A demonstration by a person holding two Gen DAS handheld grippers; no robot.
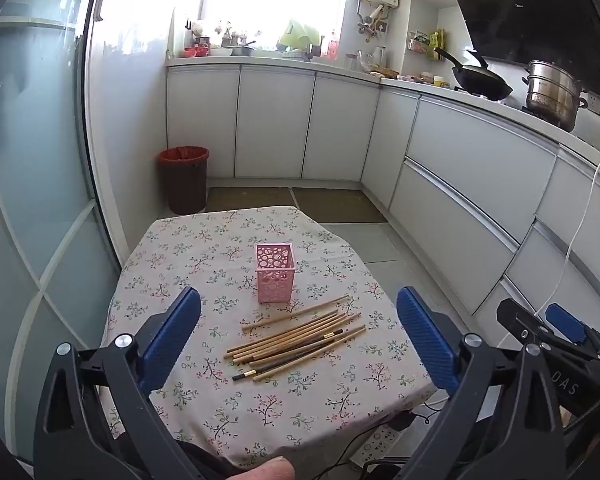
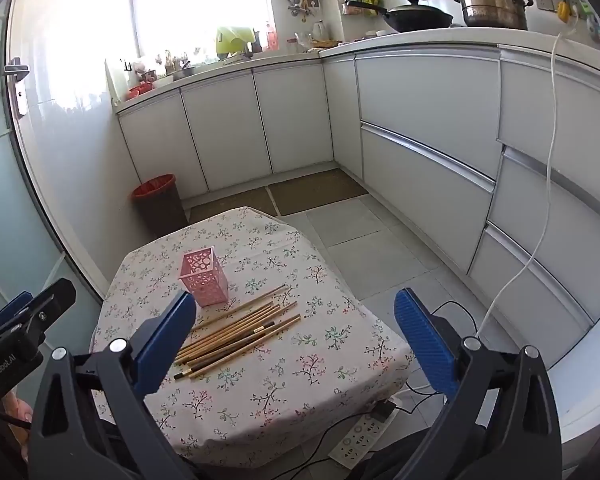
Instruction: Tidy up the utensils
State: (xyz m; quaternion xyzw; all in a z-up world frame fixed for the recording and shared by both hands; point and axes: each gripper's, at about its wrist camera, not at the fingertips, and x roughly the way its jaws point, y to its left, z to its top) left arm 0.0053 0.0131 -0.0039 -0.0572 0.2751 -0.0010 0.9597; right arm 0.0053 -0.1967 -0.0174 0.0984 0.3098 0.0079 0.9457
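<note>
A pink perforated holder (image 1: 274,272) stands upright and empty on a small table with a floral cloth (image 1: 204,248). Several wooden chopsticks (image 1: 296,336) lie in a loose pile just in front of it, one of them dark. My left gripper (image 1: 298,324) is open and empty, held above the near part of the table. In the right wrist view the holder (image 2: 204,278) and the chopsticks (image 2: 240,334) lie left of centre on the table (image 2: 300,360). My right gripper (image 2: 296,324) is open and empty, to the right of the left gripper (image 2: 28,320).
A brown bin with a red liner (image 1: 185,178) stands on the floor beyond the table. White cabinets (image 1: 460,184) run along the back and right. A power strip (image 2: 360,436) and cables lie on the floor by the table's near right corner. A glass door (image 1: 32,160) is at left.
</note>
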